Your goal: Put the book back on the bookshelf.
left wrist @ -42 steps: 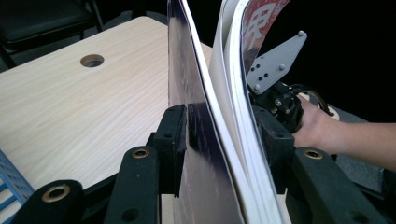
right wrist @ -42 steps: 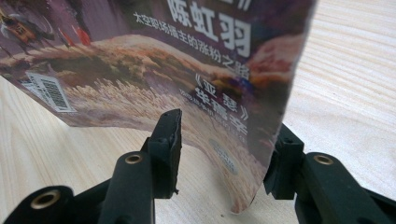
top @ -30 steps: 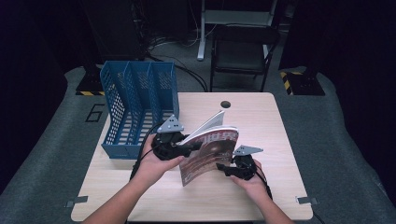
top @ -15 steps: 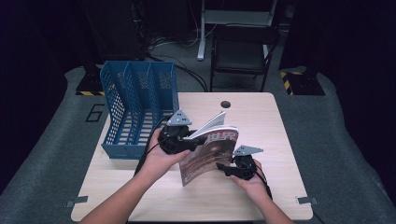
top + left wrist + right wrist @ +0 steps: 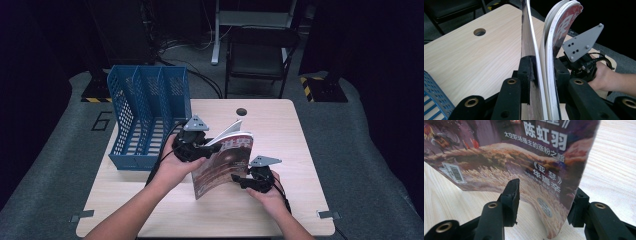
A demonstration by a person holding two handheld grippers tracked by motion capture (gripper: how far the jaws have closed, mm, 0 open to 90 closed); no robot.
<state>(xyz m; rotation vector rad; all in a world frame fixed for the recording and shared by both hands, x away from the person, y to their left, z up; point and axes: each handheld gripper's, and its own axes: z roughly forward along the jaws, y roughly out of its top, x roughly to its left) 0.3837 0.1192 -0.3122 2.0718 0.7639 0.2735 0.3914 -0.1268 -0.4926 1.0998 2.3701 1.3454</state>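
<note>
A pale wooden counter (image 5: 280, 125) is seen in a dark room, with a blue file rack (image 5: 145, 115) at its left. In the high view, a magazine (image 5: 225, 160) is held upright between the left gripper (image 5: 197, 142) and right gripper (image 5: 250, 177), forearms entering from below. In the left gripper view, the fingers (image 5: 527, 75), just closing, are pressed on the magazine's pages. In the right gripper view, spread fingers (image 5: 511, 195) are seen astride the bowed cover's lower edge; actual contact cannot be told.

Blue file rack (image 5: 150, 117) on table (image 5: 280, 125); chair (image 5: 260, 52) behind, dim.
</note>
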